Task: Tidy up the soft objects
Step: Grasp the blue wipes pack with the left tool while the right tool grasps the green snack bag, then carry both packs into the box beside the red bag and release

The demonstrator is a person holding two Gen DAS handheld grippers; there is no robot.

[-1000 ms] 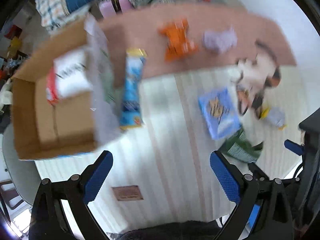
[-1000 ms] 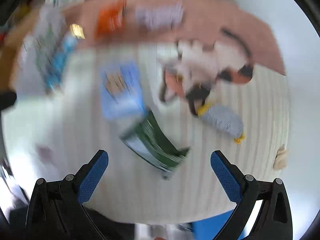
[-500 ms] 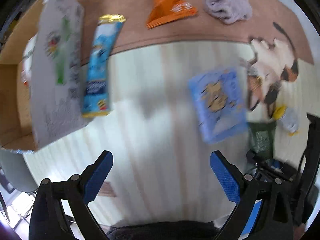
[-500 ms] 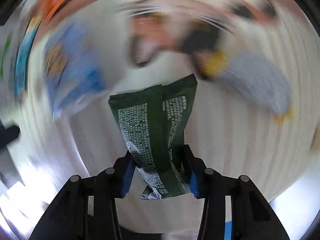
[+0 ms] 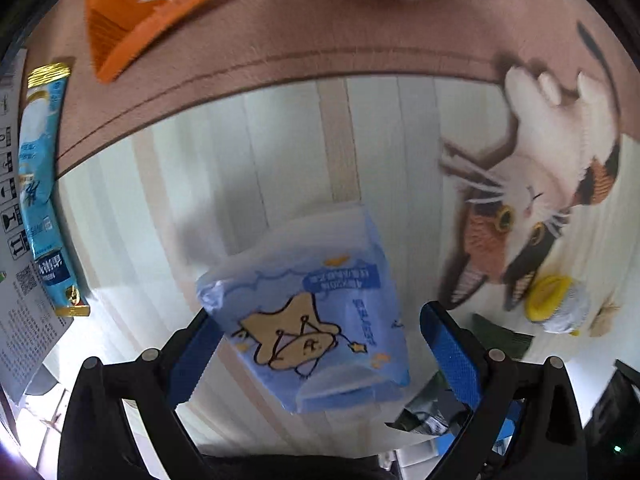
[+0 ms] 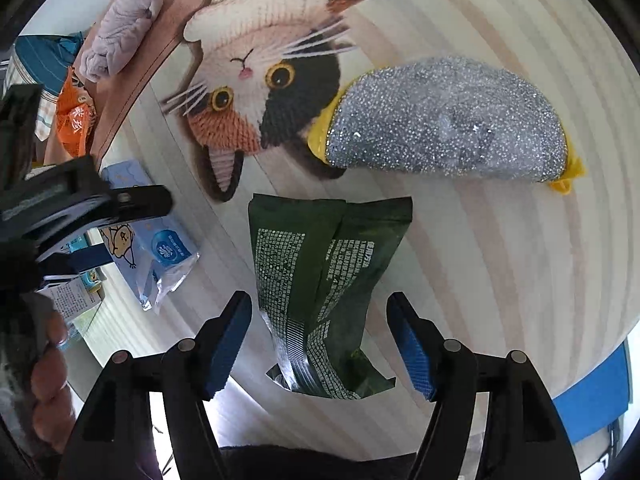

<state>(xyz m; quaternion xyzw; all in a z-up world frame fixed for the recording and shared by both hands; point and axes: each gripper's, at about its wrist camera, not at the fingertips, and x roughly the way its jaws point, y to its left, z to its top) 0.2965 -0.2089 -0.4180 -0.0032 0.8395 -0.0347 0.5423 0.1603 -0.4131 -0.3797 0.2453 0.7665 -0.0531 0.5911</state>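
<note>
My left gripper (image 5: 316, 344) is open, its blue pads on either side of a light blue tissue pack (image 5: 316, 320) with a star drawing that lies on the striped mat. My right gripper (image 6: 320, 340) is open around the lower end of a dark green snack packet (image 6: 320, 276); the pads stand apart from it. The tissue pack (image 6: 152, 248) and the left gripper's black frame (image 6: 80, 208) also show at the left of the right wrist view. The green packet (image 5: 500, 336) peeks out low right in the left wrist view.
A silver glitter sponge with yellow edges (image 6: 448, 120) lies beyond the green packet. A lilac cloth (image 6: 120, 24), an orange packet (image 5: 160, 4) and a long blue sachet (image 5: 40, 184) lie farther off. The mat (image 5: 280, 160) bears a cat picture (image 6: 272, 64).
The left gripper moved forward and down over the tissue pack. The right gripper, shut on the green packet half a second ago, has opened; the packet now lies between its pads.
</note>
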